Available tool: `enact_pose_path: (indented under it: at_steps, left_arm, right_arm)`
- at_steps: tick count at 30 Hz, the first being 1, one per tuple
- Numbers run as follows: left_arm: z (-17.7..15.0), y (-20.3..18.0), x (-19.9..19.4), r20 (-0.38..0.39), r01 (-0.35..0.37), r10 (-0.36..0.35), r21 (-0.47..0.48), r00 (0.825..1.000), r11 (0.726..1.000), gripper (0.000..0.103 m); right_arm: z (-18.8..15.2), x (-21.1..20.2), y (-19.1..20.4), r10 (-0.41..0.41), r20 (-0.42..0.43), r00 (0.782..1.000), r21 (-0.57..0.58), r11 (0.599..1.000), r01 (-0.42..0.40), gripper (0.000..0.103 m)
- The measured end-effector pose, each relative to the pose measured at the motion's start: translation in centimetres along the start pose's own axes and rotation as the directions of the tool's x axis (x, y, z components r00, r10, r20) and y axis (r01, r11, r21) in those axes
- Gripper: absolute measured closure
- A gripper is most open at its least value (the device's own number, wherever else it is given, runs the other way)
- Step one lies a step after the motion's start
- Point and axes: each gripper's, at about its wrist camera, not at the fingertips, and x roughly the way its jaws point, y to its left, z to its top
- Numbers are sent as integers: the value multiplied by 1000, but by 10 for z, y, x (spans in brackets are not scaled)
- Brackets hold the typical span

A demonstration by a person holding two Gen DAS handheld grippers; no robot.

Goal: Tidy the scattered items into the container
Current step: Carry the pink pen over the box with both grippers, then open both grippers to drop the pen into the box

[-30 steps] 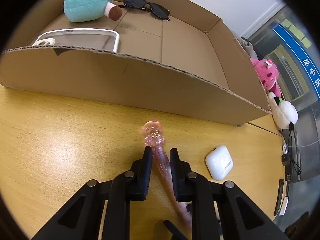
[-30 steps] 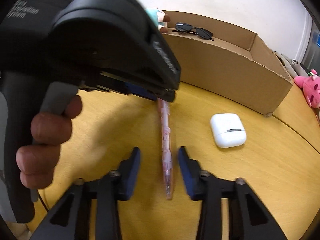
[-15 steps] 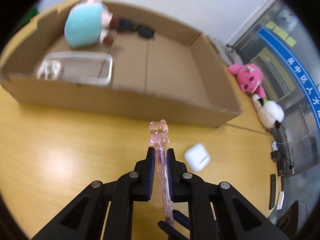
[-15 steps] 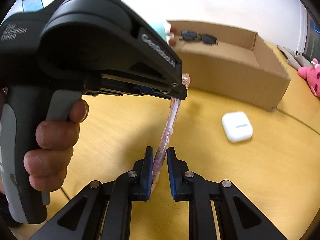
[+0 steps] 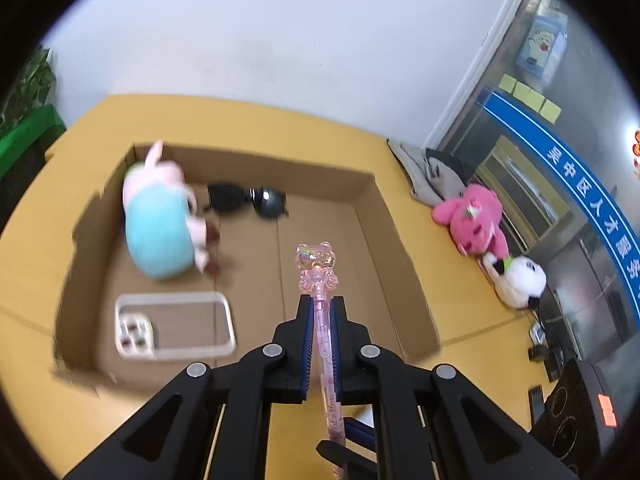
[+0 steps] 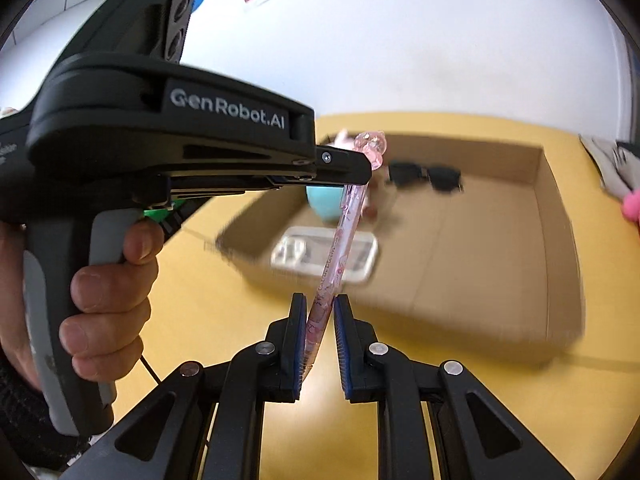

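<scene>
— Fingers first: how did both sets stand?

— Both were closed on the pink pen (image 5: 325, 344). The left gripper (image 5: 321, 312) had its blue-padded fingers (image 5: 307, 332) pinched on the barrel just below the clear bear-shaped topper. The right gripper (image 6: 320, 312) had its fingers (image 6: 298, 340) clamped on the barrel's lower end, near the tip.

— And the hands?

— Only one hand (image 6: 108, 300) showed, in the right wrist view: it was wrapped round the grey handle of the left gripper, index finger curled at the trigger. That gripper reached in from the left of the picture, its nose roughly level there. Both tools were tilted downward toward the cardboard box (image 5: 400, 280).

— Which way did the pen point?

— Its long axis ran between the two grips, bear end up and away toward the box, tip end down and back toward the right fingers. It was off the yellow bench (image 6: 224, 320), hanging in the air in front of the box's near wall.

— What lay in the box?

— A teal and pink plush toy (image 5: 158, 236), black sunglasses (image 5: 248, 200) beside it, and a clear phone case (image 5: 174, 326) lying flat near the front wall.
</scene>
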Motion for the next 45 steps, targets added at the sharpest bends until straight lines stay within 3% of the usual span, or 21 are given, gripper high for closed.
enact_pose_path:
  at_steps: [6, 11, 17, 21, 31, 41, 43, 44, 45]
  left_arm:
    - [70, 13, 23, -16, 4, -3, 67, 1000, 998, 97]
    - [108, 43, 83, -116, 17, -12, 42, 993, 999, 97]
    - [105, 65, 156, -231, -23, 26, 14, 973, 1000, 98]
    - [92, 79, 202, -311, -60, 58, 4, 949, 998, 98]
    - [71, 85, 254, -416, -93, 88, 8, 905, 996, 97]
    - [69, 85, 253, -402, -93, 89, 11, 911, 996, 96]
    - [70, 88, 248, -392, -82, 75, -1, 917, 997, 85]
    - [71, 89, 245, -386, -78, 69, -8, 920, 997, 80]
    - [73, 89, 238, -373, -71, 62, -10, 926, 997, 72]
  right_arm:
    - [77, 41, -25, 37, 3, 999, 30, 999, -37, 89]
    - [115, 89, -70, 61, -56, 997, 107, 993, -55, 89]
    - [108, 152, -112, 72, -184, 980, 195, 980, -35, 90]
    - [95, 183, -126, 93, -266, 959, 245, 969, -26, 90]
    - [76, 222, -151, 127, -416, 901, 331, 944, 20, 89]
    - [70, 225, -153, 122, -448, 886, 345, 938, 46, 89]
    - [69, 223, -152, 116, -453, 884, 345, 937, 54, 89]
    - [68, 222, -149, 110, -457, 883, 338, 939, 57, 83]
    - [68, 220, -146, 109, -458, 882, 331, 942, 55, 66]
